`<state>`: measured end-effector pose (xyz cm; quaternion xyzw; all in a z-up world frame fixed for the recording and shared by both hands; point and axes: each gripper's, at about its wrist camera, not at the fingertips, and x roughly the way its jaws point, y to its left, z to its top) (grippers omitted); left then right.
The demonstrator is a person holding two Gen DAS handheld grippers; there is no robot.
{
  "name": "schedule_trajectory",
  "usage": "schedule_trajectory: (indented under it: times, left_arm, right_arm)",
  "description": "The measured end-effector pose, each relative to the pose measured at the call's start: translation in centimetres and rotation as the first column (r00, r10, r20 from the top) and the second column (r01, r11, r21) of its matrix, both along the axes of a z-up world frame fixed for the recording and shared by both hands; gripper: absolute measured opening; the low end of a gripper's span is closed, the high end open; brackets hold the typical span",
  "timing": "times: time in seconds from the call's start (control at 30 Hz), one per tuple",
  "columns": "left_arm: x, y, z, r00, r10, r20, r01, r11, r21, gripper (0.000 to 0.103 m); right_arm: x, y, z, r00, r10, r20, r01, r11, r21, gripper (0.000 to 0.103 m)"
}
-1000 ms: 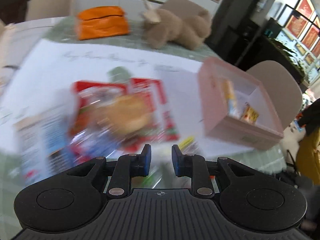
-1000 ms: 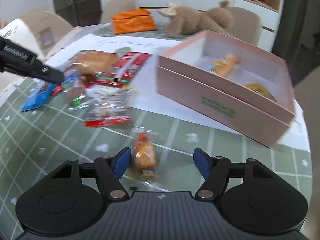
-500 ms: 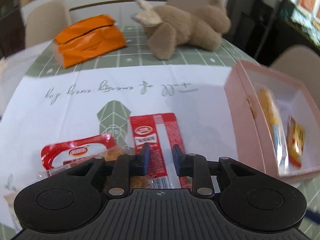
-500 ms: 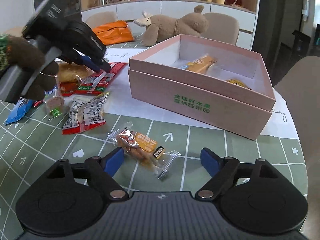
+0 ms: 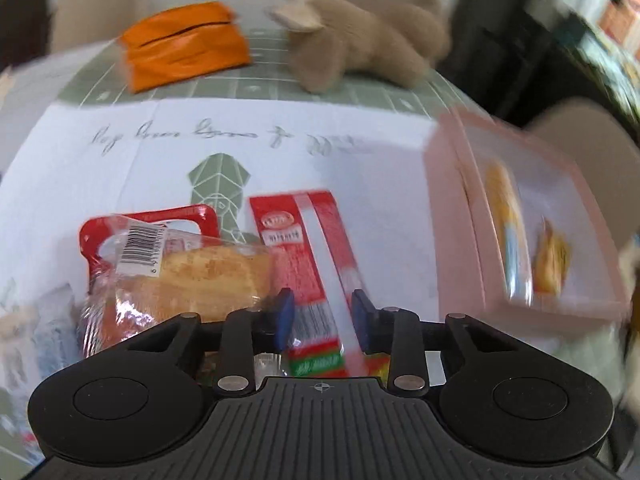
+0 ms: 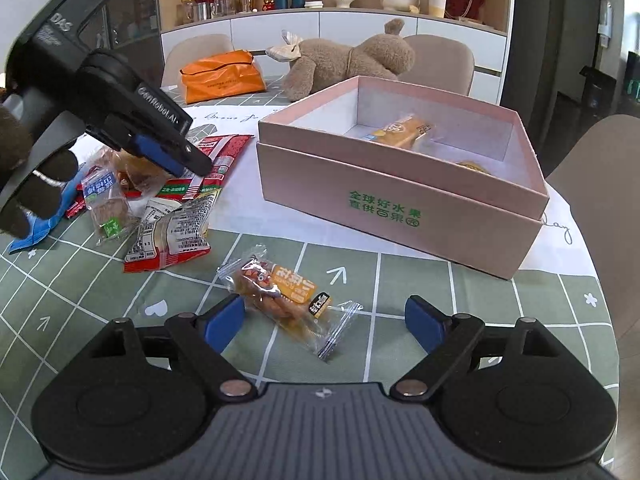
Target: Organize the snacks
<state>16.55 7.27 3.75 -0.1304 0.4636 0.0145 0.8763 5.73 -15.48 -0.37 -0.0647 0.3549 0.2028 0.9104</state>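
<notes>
A pink box [image 6: 400, 196] sits on the table with two snack packs inside; it also shows in the left wrist view [image 5: 520, 240]. My left gripper [image 5: 322, 314] hovers partly open over a red sausage pack [image 5: 304, 248], beside a wrapped bread bun [image 5: 188, 280]. In the right wrist view the left gripper [image 6: 192, 160] sits over the snack pile [image 6: 160, 200]. My right gripper [image 6: 324, 320] is wide open, low over an orange snack in clear wrap [image 6: 284, 292], which lies between its fingers.
A plush toy [image 6: 344, 60] and an orange bag [image 6: 220, 76] lie at the table's far side. A white paper sheet [image 5: 200, 152] lies under the box and snacks. Chairs [image 6: 600, 168] stand around the table.
My left gripper has dropped closer to the red pack and its jaws have opened a little. My right gripper has moved slightly toward the orange snack.
</notes>
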Motion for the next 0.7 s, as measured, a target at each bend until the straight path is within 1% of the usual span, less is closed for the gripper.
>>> schedule_trajectory:
  times: [0.03,0.07,0.1,0.13,0.2,0.23,0.27,0.3,0.33,0.43,0.53,0.7]
  left_arm:
    - [0.5,0.2,-0.1,1.0,0.023,-0.003,-0.023,0.999,-0.037,0.035]
    - [1.0,0.1,-0.2,0.999,0.033,-0.002,-0.033,0.998,-0.052,0.036]
    - [1.7,-0.2,-0.2,1.0,0.031,-0.001,-0.031,0.999,-0.037,0.036]
    - [2.2,-0.7,-0.1,1.0,0.019,0.003,-0.019,1.0,0.003,0.036]
    - [3.4,-1.4,-0.1,1.0,-0.005,0.001,0.005,0.994,0.109,0.038]
    - [3.8,-1.7,-0.2,1.0,-0.011,0.002,0.011,0.988,0.156,0.035]
    - [3.9,-1.8,-0.2,1.0,-0.012,0.002,0.011,0.979,0.202,0.036]
    - [4.0,-1.8,-0.3,1.0,-0.002,-0.007,0.004,0.972,0.235,0.041]
    - [4.0,-1.5,-0.5,1.0,0.008,-0.007,-0.006,0.972,0.236,0.043]
    - [3.7,-0.7,-0.5,1.0,0.029,-0.005,-0.028,0.98,0.198,0.042]
    - [3.8,-0.7,-0.4,1.0,0.018,-0.02,-0.015,0.988,0.157,0.043]
    - [3.9,-1.2,-0.7,1.0,-0.001,-0.024,0.005,0.99,0.14,0.043]
  right_arm:
    - [0.0,0.0,0.0,1.0,0.001,0.0,-0.001,1.0,0.0,0.088]
    - [0.1,0.0,0.0,1.0,0.003,-0.001,-0.003,1.0,0.0,0.089]
    - [0.1,0.0,0.0,1.0,0.003,-0.001,-0.003,1.0,0.0,0.089]
    - [0.1,0.0,0.0,1.0,0.003,-0.001,-0.003,1.0,0.0,0.089]
    - [0.1,0.0,0.0,1.0,0.002,-0.001,-0.002,1.0,0.0,0.09]
    - [0.1,0.0,-0.1,1.0,0.002,-0.001,-0.002,1.0,0.0,0.09]
    - [0.1,0.1,-0.1,1.0,0.004,-0.002,-0.004,1.0,0.0,0.091]
    - [0.2,0.1,-0.1,1.0,0.007,-0.002,-0.007,1.0,-0.001,0.091]
    - [0.2,0.1,-0.1,1.0,0.008,-0.003,-0.008,1.0,-0.001,0.091]
    - [0.2,0.1,-0.1,1.0,0.01,-0.003,-0.01,1.0,0.0,0.092]
    - [0.3,0.3,-0.2,1.0,0.018,-0.007,-0.019,1.0,-0.002,0.096]
    - [0.3,0.5,-0.2,1.0,0.022,-0.009,-0.022,1.0,-0.004,0.097]
